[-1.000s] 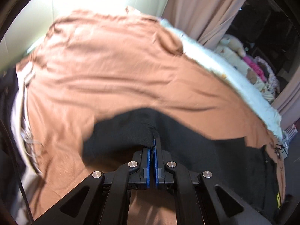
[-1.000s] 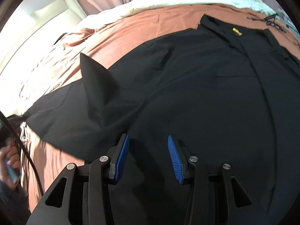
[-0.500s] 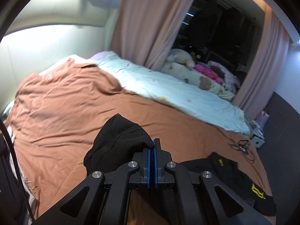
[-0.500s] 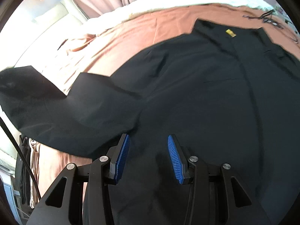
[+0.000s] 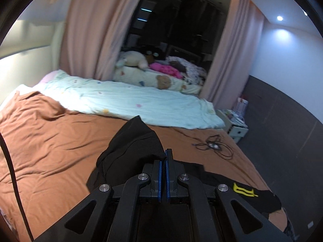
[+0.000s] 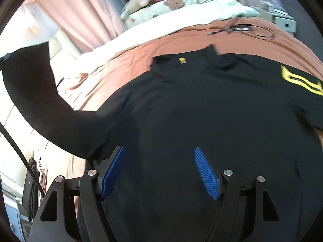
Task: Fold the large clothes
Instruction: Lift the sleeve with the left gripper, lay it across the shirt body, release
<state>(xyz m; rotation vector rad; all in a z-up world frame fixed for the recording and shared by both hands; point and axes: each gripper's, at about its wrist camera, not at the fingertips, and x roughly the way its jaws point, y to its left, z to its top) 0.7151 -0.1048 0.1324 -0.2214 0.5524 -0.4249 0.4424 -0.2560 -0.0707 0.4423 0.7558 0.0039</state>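
A large black shirt (image 6: 201, 104) with yellow markings lies spread on the brown bedsheet (image 6: 141, 54). My left gripper (image 5: 164, 157) is shut on the shirt's black sleeve (image 5: 133, 143), which is lifted high above the bed and bunches over the left finger. In the right wrist view that raised sleeve (image 6: 32, 86) stretches up to the far left. My right gripper (image 6: 159, 157) hovers just above the shirt's body, its jaws opening, and its blue pads (image 6: 206, 173) press on nothing.
A pale blue quilt (image 5: 129, 102) lies along the far side of the bed, with soft toys and pink curtains (image 5: 88, 32) behind it. A tangle of black cable (image 5: 214, 145) rests on the sheet near the far right corner. A white bedside unit (image 5: 236, 127) stands beyond.
My left gripper has risen and swung toward the right, lifting the sleeve off the bed. My right gripper has shifted across the shirt toward its collar and its jaws have widened.
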